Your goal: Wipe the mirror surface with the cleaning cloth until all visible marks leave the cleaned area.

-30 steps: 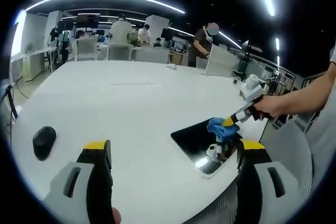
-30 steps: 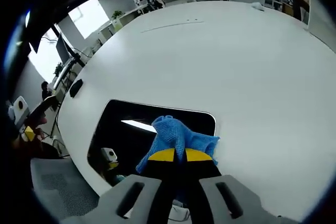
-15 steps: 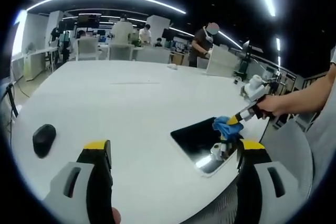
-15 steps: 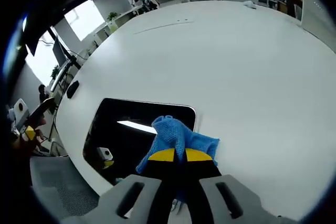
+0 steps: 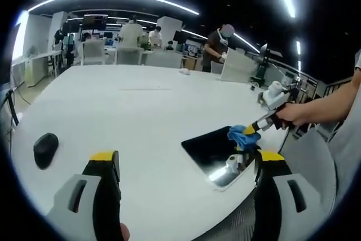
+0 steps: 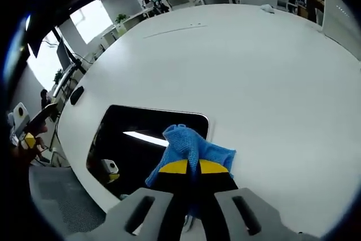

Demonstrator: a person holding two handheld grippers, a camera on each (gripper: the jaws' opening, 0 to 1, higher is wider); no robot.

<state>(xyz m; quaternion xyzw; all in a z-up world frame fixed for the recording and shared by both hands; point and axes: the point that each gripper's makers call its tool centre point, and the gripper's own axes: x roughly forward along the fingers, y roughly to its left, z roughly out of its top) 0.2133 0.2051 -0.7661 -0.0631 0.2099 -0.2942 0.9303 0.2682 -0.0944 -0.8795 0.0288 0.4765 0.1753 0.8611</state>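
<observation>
- Right hand-held gripper (image 6: pixel 188 167), its yellow-tipped jaws pinched together on the blue cleaning cloth (image 6: pixel 192 146), has carried the cloth toward one end of the mirror over the last second. In the right gripper view, the mirror's far edge sat beyond the cloth a second ago and now sits level with it. The cloth therefore overhangs that edge, partly onto the white table (image 6: pixel 254 71).
- Left hand-held gripper (image 5: pixel 186 165) has stayed where it was, low over the near table edge with its jaws spread wide and nothing between them. It takes no part in the wiping.
- Mirror (image 5: pixel 217 150) lies flat near the table's edge, a dark rounded rectangle reflecting a ceiling light strip. In the left gripper view the cloth (image 5: pixel 242 135) has slid from the middle of the glass to the side nearest the person's hand (image 5: pixel 289 113).
- My reading is that a stroke has just run out at the mirror's edge. The larger dark stretch (image 6: pixel 135 139) lying to the left of the cloth in the right gripper view would be the next ground to cover.
- Whether marks remain on the glass cannot be told at this size.
- Small dark mouse-like object (image 5: pixel 45 148) rests well apart on the table.
</observation>
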